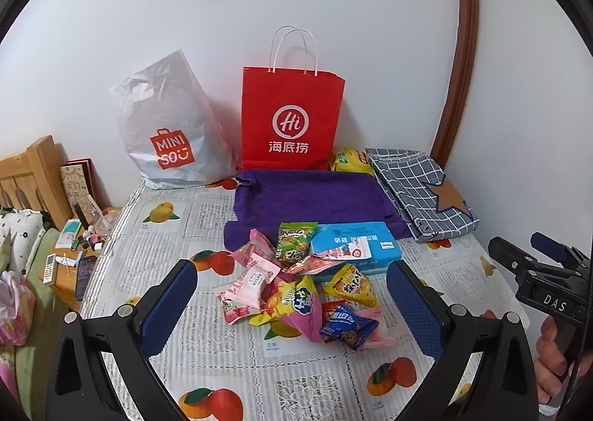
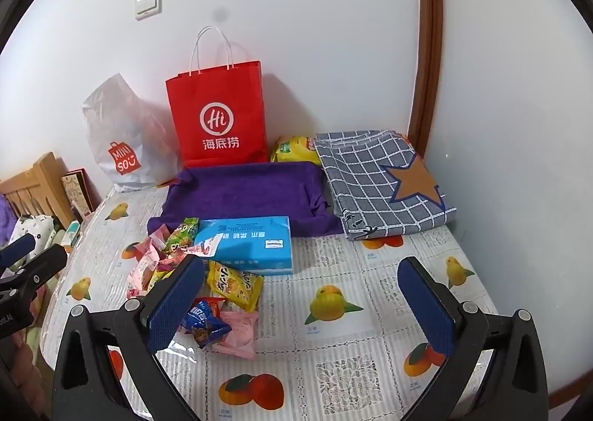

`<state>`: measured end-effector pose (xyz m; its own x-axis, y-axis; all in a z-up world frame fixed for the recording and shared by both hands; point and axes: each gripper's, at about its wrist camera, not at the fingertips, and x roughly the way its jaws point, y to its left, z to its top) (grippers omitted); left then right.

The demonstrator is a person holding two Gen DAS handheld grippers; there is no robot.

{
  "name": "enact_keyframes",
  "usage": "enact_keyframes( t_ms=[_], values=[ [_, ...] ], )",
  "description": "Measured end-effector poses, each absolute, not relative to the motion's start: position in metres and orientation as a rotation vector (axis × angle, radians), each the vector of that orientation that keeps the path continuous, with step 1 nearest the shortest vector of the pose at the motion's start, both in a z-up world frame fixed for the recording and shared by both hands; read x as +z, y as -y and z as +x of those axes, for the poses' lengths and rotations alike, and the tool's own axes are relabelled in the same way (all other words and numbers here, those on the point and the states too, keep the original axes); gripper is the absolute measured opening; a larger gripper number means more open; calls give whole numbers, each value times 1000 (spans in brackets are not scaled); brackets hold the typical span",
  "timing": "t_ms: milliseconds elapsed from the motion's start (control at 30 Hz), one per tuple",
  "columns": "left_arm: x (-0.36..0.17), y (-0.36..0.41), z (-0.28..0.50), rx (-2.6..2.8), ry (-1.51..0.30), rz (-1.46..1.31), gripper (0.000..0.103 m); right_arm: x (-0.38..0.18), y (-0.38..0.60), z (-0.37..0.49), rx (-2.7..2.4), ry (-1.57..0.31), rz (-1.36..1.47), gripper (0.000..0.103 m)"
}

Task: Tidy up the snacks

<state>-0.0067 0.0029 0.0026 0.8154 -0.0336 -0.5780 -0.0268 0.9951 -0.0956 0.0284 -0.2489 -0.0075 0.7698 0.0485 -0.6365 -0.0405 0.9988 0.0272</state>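
Your left gripper (image 1: 291, 295) and right gripper (image 2: 302, 297) hover wide open, empty. Snacks (image 1: 296, 284) heaped on table (image 1: 296, 376), partly overlapping; right finger (image 2: 178, 306) hides some. Blue box (image 1: 361, 245) touching heap. Purple towel (image 1: 311, 198) beyond. Red bag (image 1: 291, 117) against wall; contents unseen.

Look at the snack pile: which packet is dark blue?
The small cookie packet at the pile's near edge, by the pink packet. The other packets are pink, yellow, green or red.

Both grippers (image 1: 291, 295) (image 2: 301, 295) were black frames with silver screws — their finger pads (image 1: 174, 295) blue and textured. One body read "DAS".
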Motion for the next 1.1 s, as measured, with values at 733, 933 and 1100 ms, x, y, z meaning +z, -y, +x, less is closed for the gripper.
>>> enact_keyframes(
  t_ms=[733, 933, 1100],
  values=[
    [1, 1, -5, 0, -633, -85, 102, -9, 249, 23, 43, -679, 12, 103],
    [2, 1, -5, 2, -632, -83, 102, -10, 249, 22, 42, -678, 13, 103],
    [1, 1, -6, -1, -631, -79, 102, -10, 250, 21, 44, -673, 4, 103]
  ],
)
